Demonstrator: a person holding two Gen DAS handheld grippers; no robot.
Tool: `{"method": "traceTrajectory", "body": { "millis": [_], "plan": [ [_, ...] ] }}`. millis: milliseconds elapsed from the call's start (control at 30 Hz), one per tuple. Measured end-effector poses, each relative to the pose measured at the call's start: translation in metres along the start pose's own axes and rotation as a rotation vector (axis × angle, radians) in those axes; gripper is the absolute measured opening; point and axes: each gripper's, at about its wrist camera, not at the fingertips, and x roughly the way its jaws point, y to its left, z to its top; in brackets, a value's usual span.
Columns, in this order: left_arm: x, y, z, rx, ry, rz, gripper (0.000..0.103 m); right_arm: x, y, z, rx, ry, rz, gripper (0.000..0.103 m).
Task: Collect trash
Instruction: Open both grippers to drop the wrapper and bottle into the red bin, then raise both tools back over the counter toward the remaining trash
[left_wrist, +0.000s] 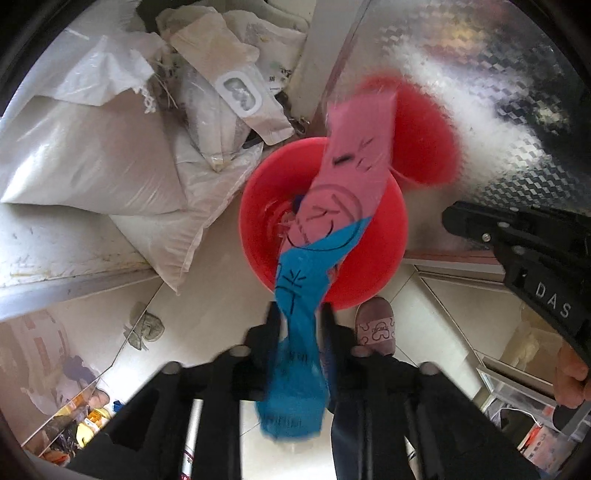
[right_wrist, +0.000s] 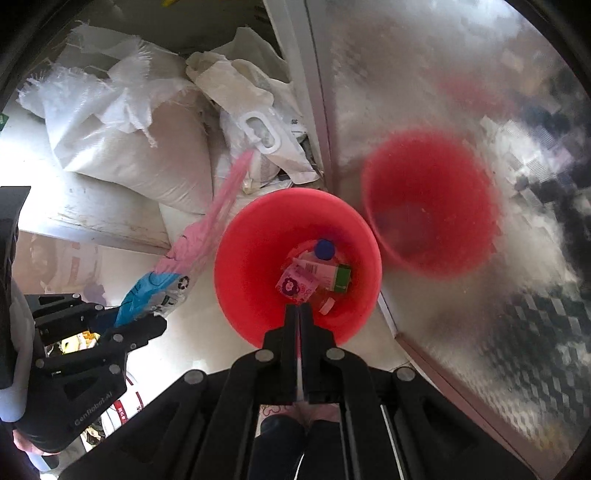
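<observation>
**Wrapper over the red bin**

A long, thin plastic wrapper (left_wrist: 325, 206), pink at its far end and blue near the tongs, crinkled and printed with black line drawings, runs between the fingers of the left gripper (left_wrist: 297, 314) and stretches out over the rim of a round, smooth red plastic bin (right_wrist: 236, 266). The jaws stand a little apart; whether the pads press the film cannot be told. The right gripper (right_wrist: 299, 310) hovers over the bin's near rim, jaws nearly together with only a slit between, nothing seen in them. In the bin lie a blue bottle cap (right_wrist: 325, 248) and small cartons (right_wrist: 321, 275). Woven white sacks (right_wrist: 122, 147) slump far left; a patterned shiny panel (right_wrist: 461, 110) on the right mirrors the bin.
</observation>
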Motion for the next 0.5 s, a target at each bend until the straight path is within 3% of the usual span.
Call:
{"method": "traceTrajectory", "body": {
  "millis": [67, 233, 267, 500],
  "plan": [
    [0.004, 0.000, 0.003, 0.005, 0.001, 0.014, 0.027, -0.002, 0.000, 0.000, 0.004, -0.010, -0.003, 0.030],
    [0.005, 0.002, 0.006, 0.028, 0.005, 0.012, 0.027, 0.007, -0.003, 0.003, 0.009, -0.003, 0.013, 0.050],
    [0.003, 0.003, 0.006, 0.026, 0.004, 0.010, 0.027, 0.006, -0.002, 0.003, 0.008, -0.007, 0.015, 0.058],
    [-0.023, 0.012, -0.006, 0.008, -0.048, 0.047, 0.027, -0.016, 0.014, 0.005, -0.037, -0.052, -0.012, 0.071]
  ]
}}
